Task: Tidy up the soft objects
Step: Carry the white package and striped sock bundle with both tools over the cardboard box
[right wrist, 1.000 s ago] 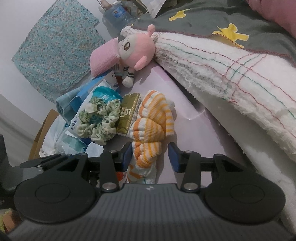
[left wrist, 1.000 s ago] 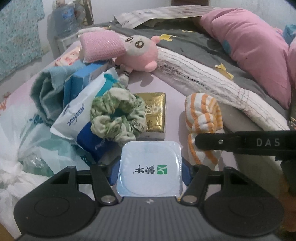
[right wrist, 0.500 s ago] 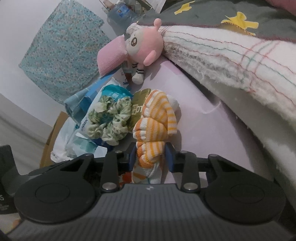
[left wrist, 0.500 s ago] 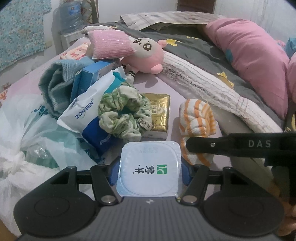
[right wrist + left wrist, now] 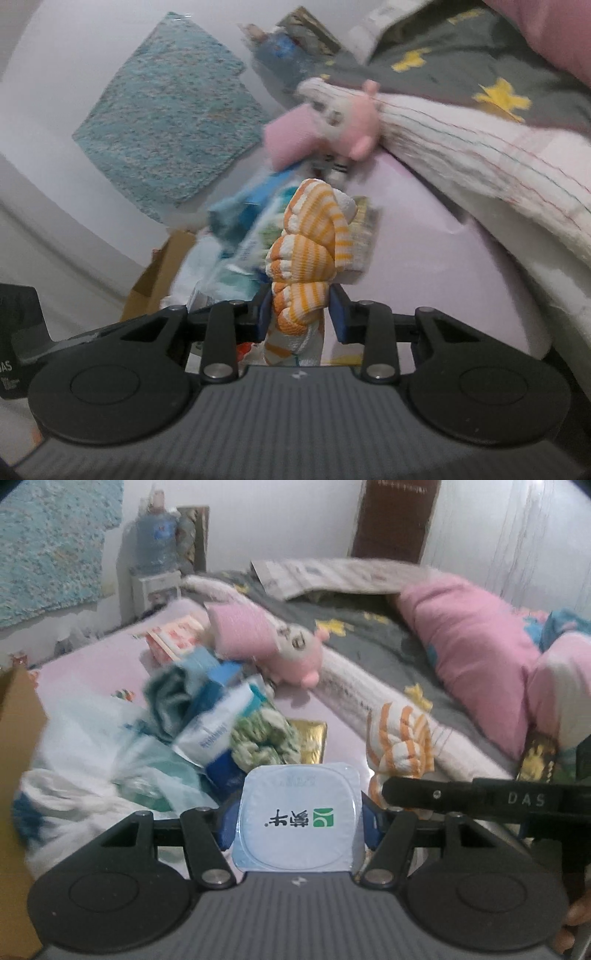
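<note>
Orange-and-white striped knitted socks (image 5: 306, 258), knotted in a bundle, stand lengthwise ahead of the right claw (image 5: 299, 314), pinched at their near end above the lilac bed (image 5: 443, 280); left claw (image 5: 297, 821) holds a white foil-lidded cup (image 5: 297, 818).

bed (image 5: 92, 664) carrying the pile | scrunchie (image 5: 262, 738) sitting mid-pile | wipes pack (image 5: 214, 727) lying left of scrunchie | foil packet (image 5: 310, 738) lying right of scrunchie | plush doll (image 5: 291, 653) lying behind scrunchie | plastic bag (image 5: 92, 746) lying far left of scrunchie | knotted sock (image 5: 402, 746) hanging right of scrunchie
</note>
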